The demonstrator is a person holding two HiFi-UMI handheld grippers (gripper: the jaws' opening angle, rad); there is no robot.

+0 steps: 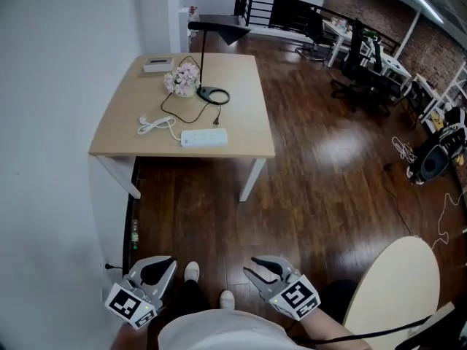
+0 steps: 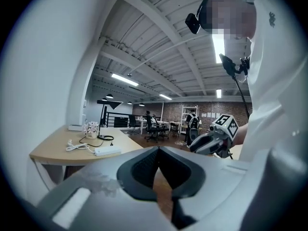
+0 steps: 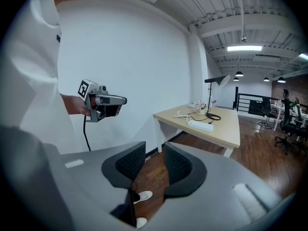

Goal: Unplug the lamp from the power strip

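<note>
A black desk lamp [image 1: 212, 95] stands on the wooden table [image 1: 124, 126] far ahead, its head out over the far edge. Its black cord runs to a plug [image 1: 217, 122] at the white power strip [image 1: 203, 137] near the table's front edge. Both grippers are held low by the person's body, well short of the table. My left gripper [image 1: 162, 268] is shut with nothing in it; its pads meet in the left gripper view [image 2: 158, 150]. My right gripper [image 1: 257, 270] is open a little and empty, and floor shows between its pads [image 3: 155, 150].
A flower pot [image 1: 182, 80], a white box [image 1: 157, 64] and a coiled white cable [image 1: 155, 125] share the table. A white wall runs along the left. Office chairs [image 1: 357, 71] stand at the back right, and a round pale tabletop [image 1: 398, 290] is at my right.
</note>
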